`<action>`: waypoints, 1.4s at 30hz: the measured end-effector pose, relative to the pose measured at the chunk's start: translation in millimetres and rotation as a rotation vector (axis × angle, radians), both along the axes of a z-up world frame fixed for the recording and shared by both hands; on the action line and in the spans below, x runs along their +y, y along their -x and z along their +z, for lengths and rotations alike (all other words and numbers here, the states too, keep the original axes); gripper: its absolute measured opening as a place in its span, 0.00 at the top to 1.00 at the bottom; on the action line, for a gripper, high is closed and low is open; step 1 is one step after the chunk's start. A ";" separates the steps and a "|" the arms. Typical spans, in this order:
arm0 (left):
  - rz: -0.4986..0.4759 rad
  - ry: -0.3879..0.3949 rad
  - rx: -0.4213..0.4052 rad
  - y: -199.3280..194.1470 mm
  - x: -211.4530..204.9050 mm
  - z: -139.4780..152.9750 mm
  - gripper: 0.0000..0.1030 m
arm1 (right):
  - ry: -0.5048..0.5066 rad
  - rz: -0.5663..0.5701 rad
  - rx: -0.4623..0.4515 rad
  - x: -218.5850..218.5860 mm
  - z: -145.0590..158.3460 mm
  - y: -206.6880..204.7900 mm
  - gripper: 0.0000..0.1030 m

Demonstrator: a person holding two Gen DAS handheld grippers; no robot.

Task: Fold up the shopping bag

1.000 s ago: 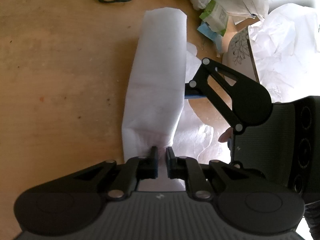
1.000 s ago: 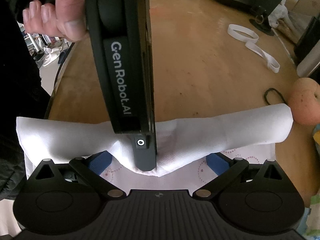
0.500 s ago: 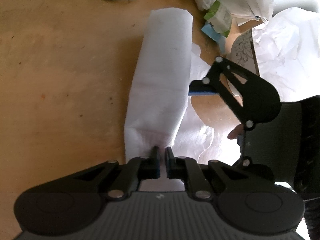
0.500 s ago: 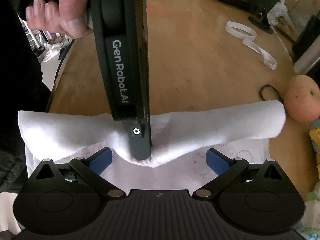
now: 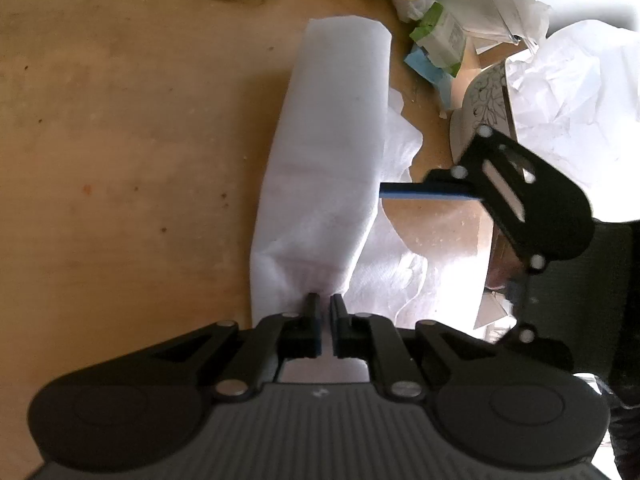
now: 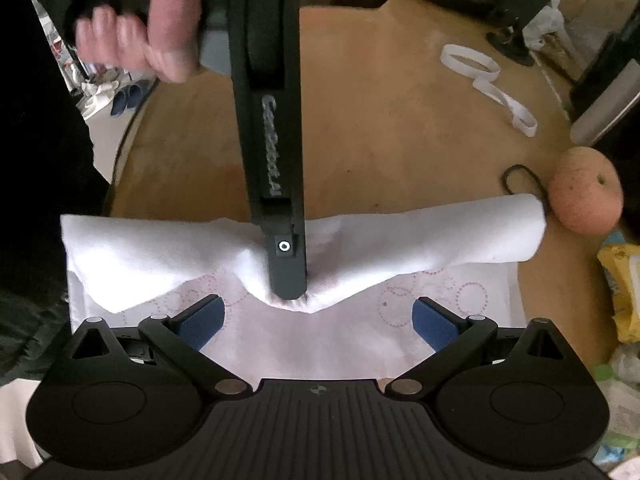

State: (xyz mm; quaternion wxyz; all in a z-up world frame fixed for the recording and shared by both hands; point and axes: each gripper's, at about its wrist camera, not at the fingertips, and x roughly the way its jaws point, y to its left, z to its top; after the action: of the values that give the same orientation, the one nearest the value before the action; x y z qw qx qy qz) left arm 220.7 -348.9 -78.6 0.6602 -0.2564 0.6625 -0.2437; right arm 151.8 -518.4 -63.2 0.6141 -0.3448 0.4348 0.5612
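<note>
We find the shopping bag [image 6: 420, 236], a white cloth one, lying along the near edge of the wooden table [image 6: 380, 128], partly folded into a long band; its printed under-layer with dotted circles shows on the near side.

At the left of the right-wrist view, a hand [image 6: 140, 36] holds the left claw [image 6: 289, 294], which comes down on the middle of the band. Its jaws are nearly together and pinch the folded edge of the bag, drawing it toward the near side in a small point.

Further right, the right claw [image 6: 318, 320] stands wide open above the printed layer; nothing lies between its blue pads [image 6: 434, 322].

We judge the step in hand to be carrying the folded edge across the under-layer. To do it well, the pinch should take all layers, the pull should run square to the band so both ends follow evenly, and the free claw should press the under-layer flat.

At the far right sit a round fruit [image 6: 586, 190], a black elastic loop [image 6: 522, 180], a white strap [image 6: 486, 84] and a yellow packet [image 6: 622, 276].

Containers: only the bag itself, which looks flat and empty; we cannot see inside it.
</note>
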 end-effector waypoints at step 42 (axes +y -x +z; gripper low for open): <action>-0.045 0.027 0.017 0.9 10.6 -2.8 0.93 | -0.044 0.031 0.093 16.4 -14.7 -15.6 0.00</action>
State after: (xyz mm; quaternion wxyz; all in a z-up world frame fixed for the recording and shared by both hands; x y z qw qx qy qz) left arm 219.8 -338.3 -81.4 0.6453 -0.2524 0.6704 -0.2653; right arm 167.5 -502.0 -77.8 0.5918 -0.3116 0.4451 0.5954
